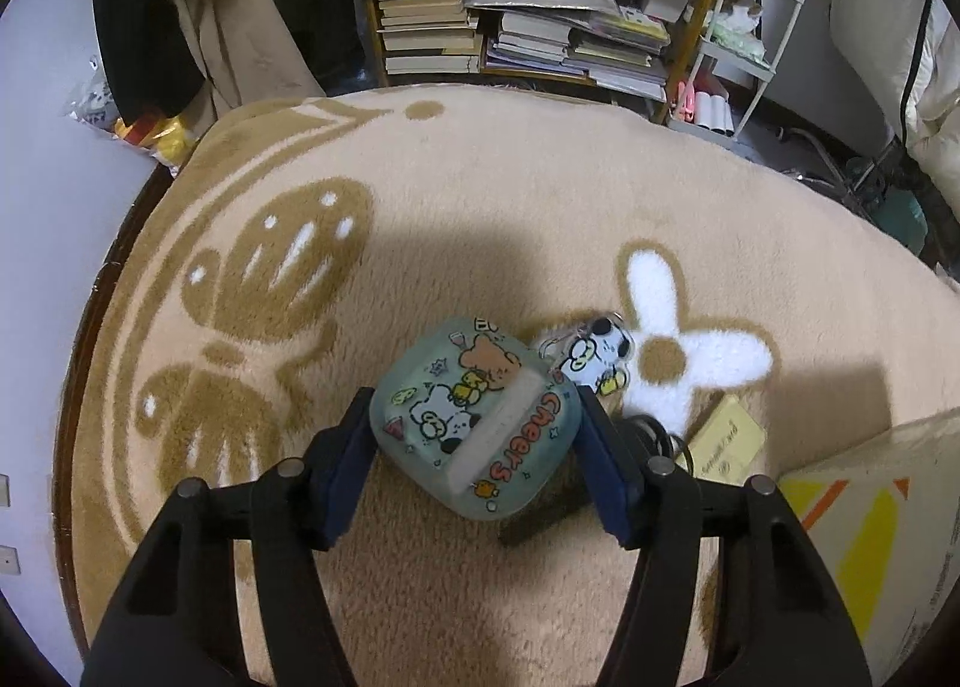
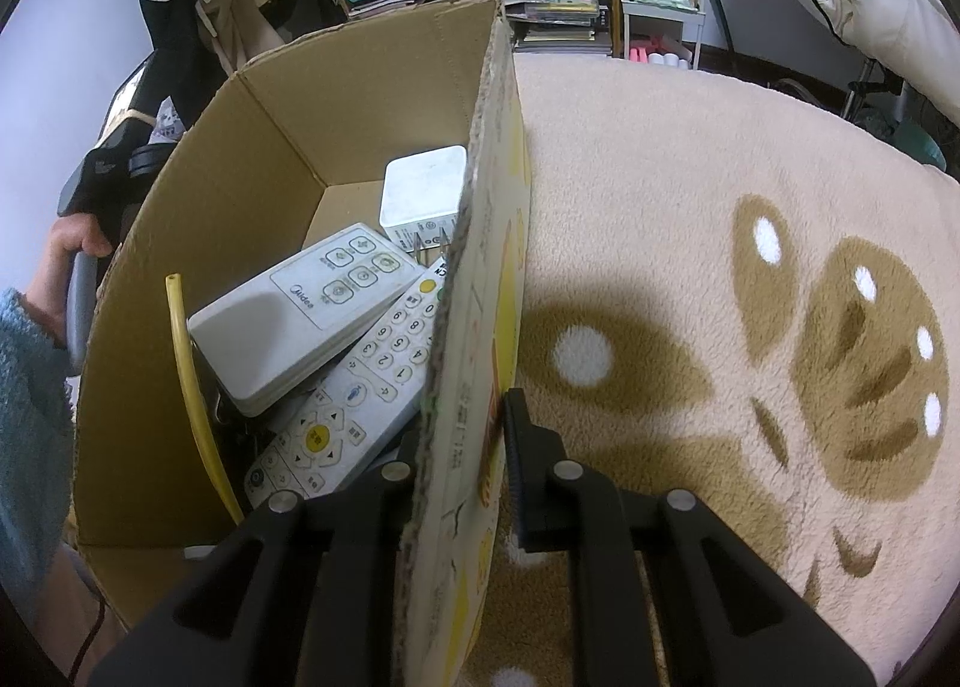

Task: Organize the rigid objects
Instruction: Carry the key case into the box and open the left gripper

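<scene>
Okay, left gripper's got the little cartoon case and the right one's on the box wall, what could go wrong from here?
1. The cartoon case sits cornerwise between the left gripper fingers, so it may twist or slip out.
2. The charm attached to the case could drag or catch on the black cord beside it.
3. The right gripper straddles the cardboard box wall; a pull might tilt the box and shift the remotes inside.

Both grippers (image 1: 474,435) (image 2: 462,447) clamped tight.

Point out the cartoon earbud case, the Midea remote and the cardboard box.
cartoon earbud case (image 1: 474,423), left wrist view, printed top face.
Midea remote (image 2: 300,315), right wrist view, white front face.
cardboard box (image 2: 474,291), right wrist view, near wall's edge.
</scene>
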Tool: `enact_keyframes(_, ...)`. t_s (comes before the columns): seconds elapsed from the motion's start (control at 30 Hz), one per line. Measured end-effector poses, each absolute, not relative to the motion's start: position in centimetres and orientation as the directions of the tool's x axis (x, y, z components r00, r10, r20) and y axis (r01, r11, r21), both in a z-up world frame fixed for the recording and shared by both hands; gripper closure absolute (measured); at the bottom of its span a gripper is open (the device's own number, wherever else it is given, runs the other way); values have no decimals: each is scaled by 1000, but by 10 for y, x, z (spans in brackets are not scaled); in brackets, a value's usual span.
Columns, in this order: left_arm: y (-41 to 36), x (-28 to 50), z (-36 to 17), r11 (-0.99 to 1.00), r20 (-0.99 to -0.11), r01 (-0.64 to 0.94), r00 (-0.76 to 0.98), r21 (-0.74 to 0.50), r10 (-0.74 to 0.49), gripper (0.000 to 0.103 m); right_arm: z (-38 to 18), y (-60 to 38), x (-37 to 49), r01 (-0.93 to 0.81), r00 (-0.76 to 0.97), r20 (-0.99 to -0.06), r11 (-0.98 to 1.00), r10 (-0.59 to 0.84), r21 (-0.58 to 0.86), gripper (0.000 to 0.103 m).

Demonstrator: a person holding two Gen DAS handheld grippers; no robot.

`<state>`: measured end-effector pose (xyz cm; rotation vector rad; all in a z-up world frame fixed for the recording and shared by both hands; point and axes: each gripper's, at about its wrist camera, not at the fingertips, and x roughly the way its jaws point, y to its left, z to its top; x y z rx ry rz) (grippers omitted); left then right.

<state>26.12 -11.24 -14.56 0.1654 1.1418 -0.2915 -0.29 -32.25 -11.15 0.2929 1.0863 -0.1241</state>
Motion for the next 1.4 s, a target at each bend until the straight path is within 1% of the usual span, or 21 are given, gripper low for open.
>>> enact_keyframes(0.13,-113,248,-137,945,-910,328,393,3,-133,41,-112,-324,-3,245,463,-885,954,43,175,87)
enact_keyframes(0.37,-105,226,-116,945,-900,326,414,4,-139,41,-111,-324,-2,247,462,-886,954,40,172,87)
enact_keyframes(0.53,-110,201,-89,930,-879,367,452,31,-149,41,-111,-322,-2,247,458,-888,955,33,163,87)
enact_keyframes(0.73,-121,179,-56,921,-854,389,489,31,-178,41,-111,-321,-2,253,456,-890,953,33,165,87)
enact_keyframes(0.87,-128,165,-30,916,-828,401,519,17,-212,41,-110,-321,-2,253,455,-890,954,30,162,87)
enact_keyframes(1.07,-150,128,11,875,-773,483,565,27,-288,41,-111,-321,-2,253,454,-890,954,29,161,87)
enact_keyframes(1.27,-182,88,29,826,-764,561,555,53,-328,41,-111,-322,-2,253,455,-890,954,30,161,87)
enact_keyframes(1.4,-206,63,31,783,-766,619,531,57,-363,41,-111,-321,-2,253,455,-890,954,32,164,87)
